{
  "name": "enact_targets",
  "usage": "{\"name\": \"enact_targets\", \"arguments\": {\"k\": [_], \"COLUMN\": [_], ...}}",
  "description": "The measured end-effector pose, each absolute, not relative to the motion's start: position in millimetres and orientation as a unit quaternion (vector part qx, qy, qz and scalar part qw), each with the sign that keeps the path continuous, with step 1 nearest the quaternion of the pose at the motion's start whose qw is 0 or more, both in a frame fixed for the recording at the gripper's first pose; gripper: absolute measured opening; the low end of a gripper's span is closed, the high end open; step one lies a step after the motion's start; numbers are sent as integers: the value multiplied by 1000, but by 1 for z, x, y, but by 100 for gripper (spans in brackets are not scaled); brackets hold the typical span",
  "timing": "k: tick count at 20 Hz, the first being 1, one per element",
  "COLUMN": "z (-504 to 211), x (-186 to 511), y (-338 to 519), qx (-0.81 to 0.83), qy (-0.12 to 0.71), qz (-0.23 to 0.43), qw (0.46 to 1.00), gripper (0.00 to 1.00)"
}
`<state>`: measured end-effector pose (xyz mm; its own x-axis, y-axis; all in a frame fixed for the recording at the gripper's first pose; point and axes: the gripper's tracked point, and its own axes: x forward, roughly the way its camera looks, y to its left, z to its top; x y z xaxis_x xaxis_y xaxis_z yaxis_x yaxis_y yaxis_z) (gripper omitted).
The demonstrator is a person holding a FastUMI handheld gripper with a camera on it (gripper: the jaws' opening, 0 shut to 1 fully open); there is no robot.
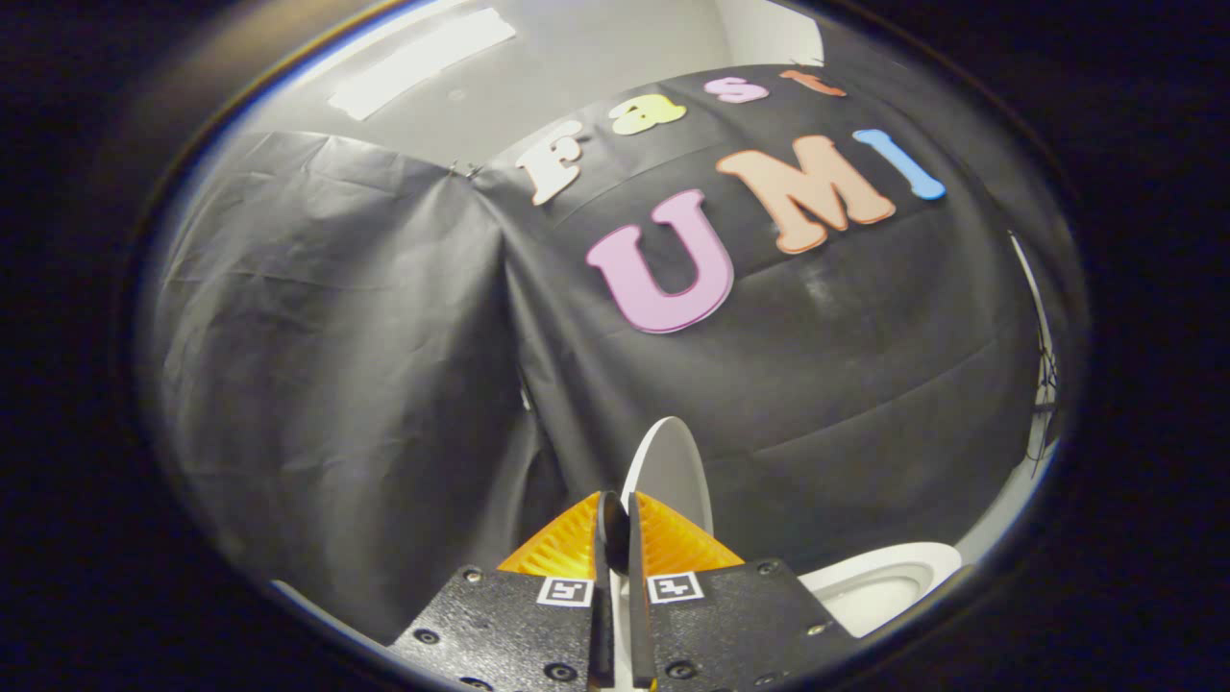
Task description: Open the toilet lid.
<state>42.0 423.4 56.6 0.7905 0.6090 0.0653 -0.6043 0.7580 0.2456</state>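
The toilet lid [668,471] stands raised, nearly upright, with its edge running down between the 2 fingers. The gripper [621,538] is clamped on the lid; both fingers press its sides. The open toilet bowl [879,581] lies beside the gripper. The black cloth wall [336,365] hangs behind.

White toilet lid [670,471] stands raised, nearly upright, its edge pinched between my tongs [620,527]; the white bowl [879,586] sits open just beside and below it
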Motion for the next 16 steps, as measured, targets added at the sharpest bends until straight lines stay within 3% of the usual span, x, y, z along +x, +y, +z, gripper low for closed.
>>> {"name": "enact_targets", "arguments": {"k": [16], "z": [41], "x": [14], "y": [552], "qx": [0], "qy": [47], "qz": [446], "qw": [894], "gripper": [8]}}
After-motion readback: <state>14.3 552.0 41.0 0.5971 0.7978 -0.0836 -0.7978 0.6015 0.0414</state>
